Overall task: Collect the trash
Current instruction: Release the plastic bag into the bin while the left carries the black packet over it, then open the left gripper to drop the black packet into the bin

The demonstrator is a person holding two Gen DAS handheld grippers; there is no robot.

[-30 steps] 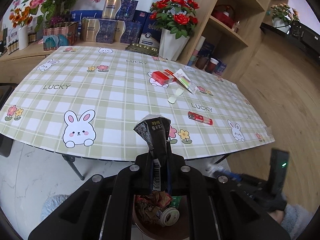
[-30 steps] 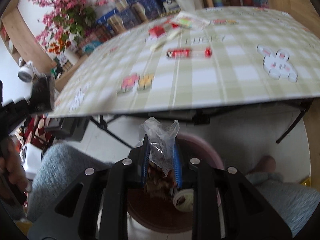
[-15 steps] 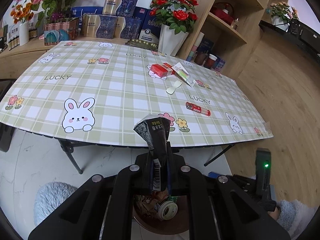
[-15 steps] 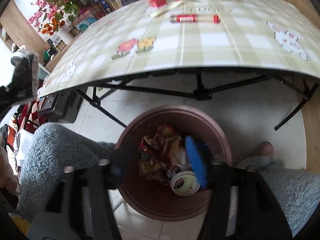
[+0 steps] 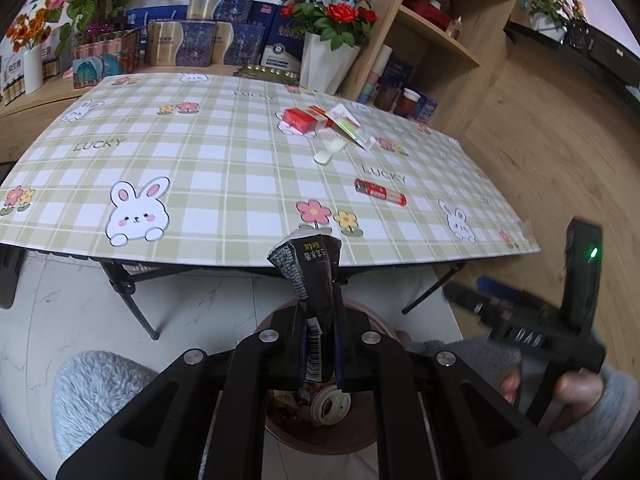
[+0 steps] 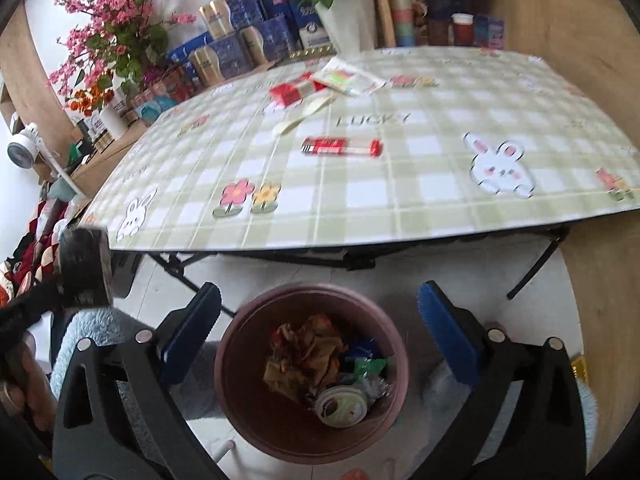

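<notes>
1. Left wrist view, progress: our left gripper (image 5: 319, 354) is clamped on a black wrapper (image 5: 310, 276) that stands up between the jaws. The trash bin (image 5: 374, 318) sits directly under the jaws, mostly hidden by them, with a round lid and scraps visible inside. We judge this piece ready to drop but not yet released.

2. Left wrist view, what is left: ahead of the jaws, on the table (image 5: 224, 168), four items remain: a red tube wrapper (image 5: 380, 192) nearest, a white spoon (image 5: 329, 151) beyond it, then a red box (image 5: 301, 119) and a clear packet (image 5: 350, 126) touching it on the right. To the right of the jaws we see the other handheld gripper.

3. Left wrist view, change: the wrapper is held the same way as a second ago, and the bin rim shows more plainly beneath the jaws now.

4. Right wrist view, progress: our right gripper (image 6: 318, 334) has its jaws spread wide with nothing between them, and the bin opening lies framed between the blue pads (image 6: 442, 332). Crumpled wrappers and a round lid fill its bottom, so some collecting is done.

5. Right wrist view, change: a second ago these jaws pinched a clear crinkled bag over the bin; they have just been opening, and the bag is gone from between them, we judge into the bin. The table ahead carries the same four items.
</notes>
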